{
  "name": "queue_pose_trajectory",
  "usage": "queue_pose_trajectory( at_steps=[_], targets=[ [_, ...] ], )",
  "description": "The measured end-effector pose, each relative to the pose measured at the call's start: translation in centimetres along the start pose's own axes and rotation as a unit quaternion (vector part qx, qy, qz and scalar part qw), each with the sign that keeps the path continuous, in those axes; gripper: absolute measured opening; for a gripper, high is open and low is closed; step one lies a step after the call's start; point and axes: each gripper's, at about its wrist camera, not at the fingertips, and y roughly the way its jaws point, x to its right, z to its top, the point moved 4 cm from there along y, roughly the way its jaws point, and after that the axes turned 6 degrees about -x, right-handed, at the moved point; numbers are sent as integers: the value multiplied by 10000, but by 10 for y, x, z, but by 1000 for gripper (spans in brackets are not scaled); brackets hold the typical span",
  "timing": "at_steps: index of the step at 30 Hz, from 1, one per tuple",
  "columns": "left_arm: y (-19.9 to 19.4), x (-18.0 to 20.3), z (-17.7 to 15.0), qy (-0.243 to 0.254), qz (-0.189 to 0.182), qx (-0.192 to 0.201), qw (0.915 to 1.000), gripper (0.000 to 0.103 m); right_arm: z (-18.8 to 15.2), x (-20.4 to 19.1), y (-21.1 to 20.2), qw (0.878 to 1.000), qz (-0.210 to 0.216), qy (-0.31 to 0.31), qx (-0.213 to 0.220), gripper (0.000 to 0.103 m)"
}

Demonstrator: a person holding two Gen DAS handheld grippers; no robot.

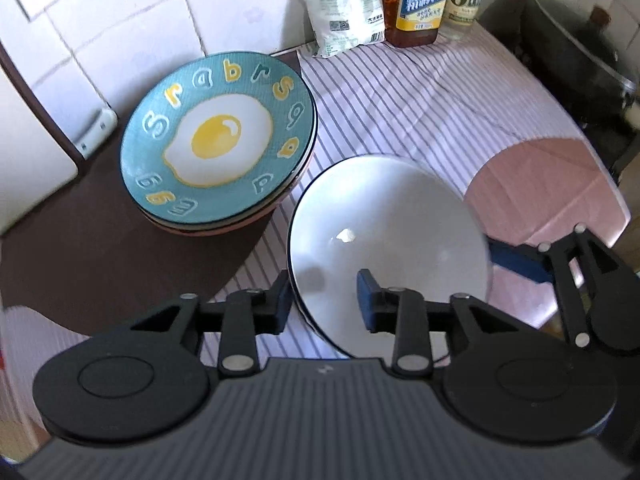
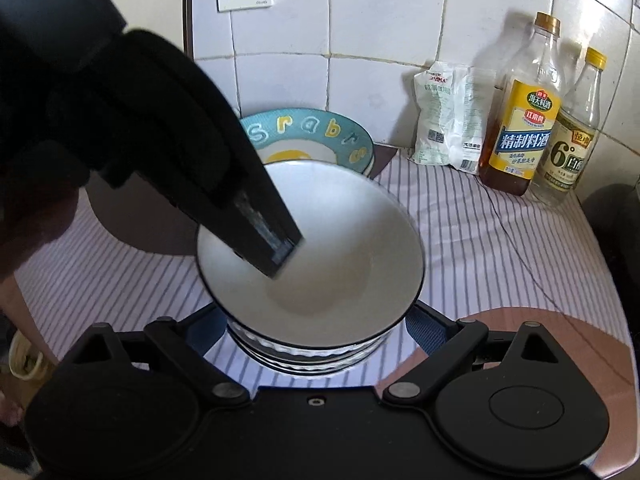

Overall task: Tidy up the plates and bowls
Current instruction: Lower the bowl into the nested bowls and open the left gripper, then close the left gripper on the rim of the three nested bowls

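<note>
A white bowl (image 1: 400,224) with a dark rim sits on the striped cloth; it also shows in the right wrist view (image 2: 336,240). My left gripper (image 1: 324,304) straddles the bowl's near rim, one finger outside and one inside, with a gap still between pads and wall. My right gripper (image 2: 312,324) reaches around the bowl's ribbed underside, fingers wide on both sides; its tips are hidden. The left gripper's finger (image 2: 260,236) reaches into the bowl. A stack of plates topped by a teal fried-egg plate (image 1: 218,136) stands behind on a brown mat, also seen in the right wrist view (image 2: 320,136).
A white bag (image 1: 344,4) and two bottles (image 1: 424,0) stand against the tiled wall, also in the right wrist view (image 2: 520,136). A dark pan (image 1: 576,60) is at the far right. The striped cloth (image 1: 420,100) covers the counter, a pink patch (image 1: 552,184) at right.
</note>
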Motion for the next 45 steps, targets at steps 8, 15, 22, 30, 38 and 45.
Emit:
queue_pose_trajectory(
  at_steps=[8, 15, 22, 30, 38, 45],
  targets=[
    [5, -2, -4, -24, -31, -28, 10000, 37, -8, -7, 1, 9995, -143, -60, 281, 101],
    [-2, -16, -3, -535, -684, 13, 9962, 45, -8, -9, -6, 9989, -290, -166, 319, 101],
    [-14, -34, -10, -1043, -1345, 80, 9854, 47, -9, -10, -29, 9980, -265, -119, 565, 101],
    [-41, -43, -17, -1121, -1573, 325, 9806, 49, -16, -12, -64, 9963, -291, 161, 796, 101],
    [-49, -58, -41, -1300, -1672, 382, 9766, 50, -31, -14, -81, 9937, -353, 428, 972, 101],
    [-81, -74, -64, -1336, -1912, 1136, 9657, 53, -38, -35, -86, 9938, -593, -12, 943, 101]
  ],
)
